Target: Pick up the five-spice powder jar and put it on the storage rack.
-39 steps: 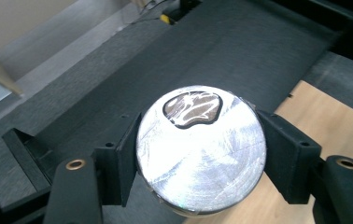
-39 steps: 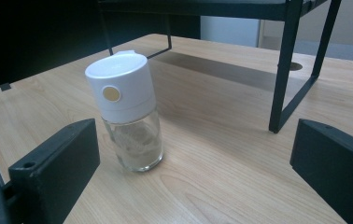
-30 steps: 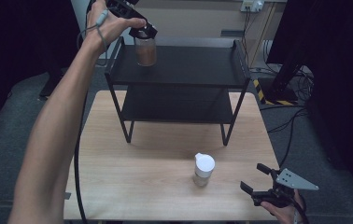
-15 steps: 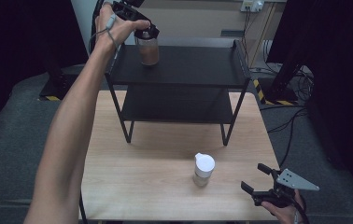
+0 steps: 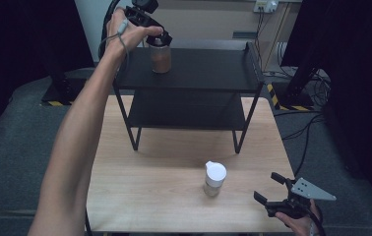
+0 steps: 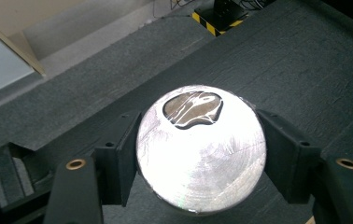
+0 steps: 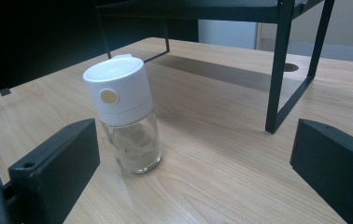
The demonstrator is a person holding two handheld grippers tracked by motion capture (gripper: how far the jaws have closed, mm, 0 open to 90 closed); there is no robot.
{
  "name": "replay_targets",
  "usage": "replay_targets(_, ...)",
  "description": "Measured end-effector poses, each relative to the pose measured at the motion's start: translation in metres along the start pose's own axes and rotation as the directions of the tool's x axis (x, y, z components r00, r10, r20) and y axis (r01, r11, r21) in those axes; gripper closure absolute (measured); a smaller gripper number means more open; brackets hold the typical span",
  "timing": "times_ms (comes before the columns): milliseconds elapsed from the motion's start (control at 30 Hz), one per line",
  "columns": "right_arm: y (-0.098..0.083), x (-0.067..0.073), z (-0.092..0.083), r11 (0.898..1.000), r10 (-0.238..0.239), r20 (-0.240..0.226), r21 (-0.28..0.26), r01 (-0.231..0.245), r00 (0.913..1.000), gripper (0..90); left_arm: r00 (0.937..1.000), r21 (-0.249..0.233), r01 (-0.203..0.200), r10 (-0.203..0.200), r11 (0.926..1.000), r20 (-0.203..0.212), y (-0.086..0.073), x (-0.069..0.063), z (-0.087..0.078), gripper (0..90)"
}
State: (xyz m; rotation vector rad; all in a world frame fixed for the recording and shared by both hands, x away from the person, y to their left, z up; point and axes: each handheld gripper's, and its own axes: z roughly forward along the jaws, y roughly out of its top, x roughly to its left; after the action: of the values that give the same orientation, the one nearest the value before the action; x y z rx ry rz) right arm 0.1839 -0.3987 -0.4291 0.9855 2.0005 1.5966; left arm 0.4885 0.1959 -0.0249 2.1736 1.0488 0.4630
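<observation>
A glass jar of brown powder (image 5: 161,58) stands on the top of the black shelf rack (image 5: 208,73), at its back left. My left gripper (image 5: 160,40) is shut on its top from above. In the left gripper view the jar's silvery lid (image 6: 201,147) sits pressed between both black jaws. A clear jar with a white cap (image 5: 215,179) stands on the wooden table (image 5: 174,162) in front of the rack. My right gripper (image 5: 275,191) hovers open at the table's front right corner, a hand's width right of that jar (image 7: 125,112), with nothing between its jaws.
The rack has a lower shelf (image 5: 184,113) with nothing on it, and thin black legs (image 7: 277,70) planted on the table. Dark carpet (image 5: 21,128) surrounds the table. Cables (image 5: 312,123) lie on the floor at the right.
My left hand has come down and slightly right with the brown jar, which now rests on the rack's top. The right gripper and the white-capped jar have not moved.
</observation>
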Motion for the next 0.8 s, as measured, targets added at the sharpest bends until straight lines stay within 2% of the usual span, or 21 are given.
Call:
replay_targets(100, 0.0, 0.0, -0.001, 1.0, 0.0, 0.002, -0.004, 0.0, 1.0, 2.0, 0.9999, -0.02, 0.012, -0.012, 0.9997, 0.0, -0.005, 0.001, 0.002, 33.8)
replay_targets(167, -0.001, 0.0, -0.001, 1.0, 0.002, 0.002, -0.005, -0.002, 1.0, 2.0, 0.9994, -0.028, 0.035, -0.034, 0.999, 0.008, -0.008, 0.005, 0.002, 33.7)
replay_targets(233, -0.001, 0.0, -0.001, 1.0, 0.002, 0.003, -0.005, -0.002, 1.0, 2.0, 0.9993, -0.042, 0.034, -0.033, 0.9986, 0.015, -0.012, 0.008, 0.002, 33.6)
replay_targets(267, -0.001, 0.0, -0.001, 1.0, 0.002, 0.003, -0.005, -0.002, 1.0, 2.0, 0.9995, -0.046, 0.031, -0.031, 0.9985, 0.003, -0.013, 0.006, 0.002, 33.0)
replay_targets(300, -0.001, 0.0, -0.001, 1.0, 0.003, 0.003, -0.005, -0.002, 1.0, 2.0, 0.9994, -0.045, 0.027, -0.028, 0.9986, -0.02, -0.012, 0.002, 0.002, 20.2)
replay_targets(333, -0.001, 0.0, -0.001, 1.0, 0.003, 0.003, -0.005, -0.002, 1.0, 2.0, 0.9991, -0.037, 0.018, -0.019, 0.9991, -0.038, -0.011, -0.001, 0.003, 20.2)
replay_targets(367, -0.001, 0.0, -0.001, 1.0, 0.001, 0.003, -0.005, -0.001, 1.0, 2.0, 0.9993, -0.034, 0.028, -0.029, 0.999, -0.025, -0.01, 0.001, 0.003, 12.5)
replay_targets(400, 0.0, 0.0, -0.001, 1.0, 0.0, 0.003, -0.005, 0.0, 1.0, 1.9, 0.9993, -0.051, 0.033, -0.034, 0.9982, -0.014, -0.012, 0.003, 0.002, 9.2)
replay_targets(467, -0.001, 0.0, -0.001, 1.0, 0.001, 0.003, -0.007, -0.001, 1.0, 2.0, 0.9992, -0.074, 0.031, -0.033, 0.9968, -0.025, -0.015, 0.0, -0.002, 5.3)
replay_targets(567, -0.001, 0.0, -0.002, 1.0, 0.001, 0.004, -0.007, -0.001, 1.0, 2.0, 0.9991, -0.101, 0.022, -0.025, 0.9947, -0.033, -0.019, -0.001, -0.013, 5.0)
replay_targets(633, -0.001, 0.0, -0.002, 1.0, 0.001, 0.004, -0.008, -0.001, 1.0, 2.0, 0.9996, -0.153, 0.011, -0.014, 0.9881, -0.022, -0.029, -0.002, -0.032, 4.8)
replay_targets(667, -0.001, 0.0, -0.002, 1.0, 0.001, 0.004, -0.008, -0.001, 1.0, 2.0, 0.9996, -0.153, 0.011, -0.014, 0.9881, -0.022, -0.029, -0.002, -0.032, 4.5)
replay_targets(733, -0.001, 0.0, -0.001, 1.0, 0.0, 0.002, -0.008, 0.0, 1.0, 2.0, 0.9996, -0.187, -0.022, 0.018, 0.9821, -0.023, -0.04, -0.006, -0.051, 4.4)
replay_targets(800, 0.0, 0.0, -0.001, 1.0, 0.0, 0.001, -0.008, 0.0, 1.0, 2.0, 0.9994, -0.2, -0.028, 0.024, 0.9794, -0.024, -0.044, -0.008, -0.057, 3.8)
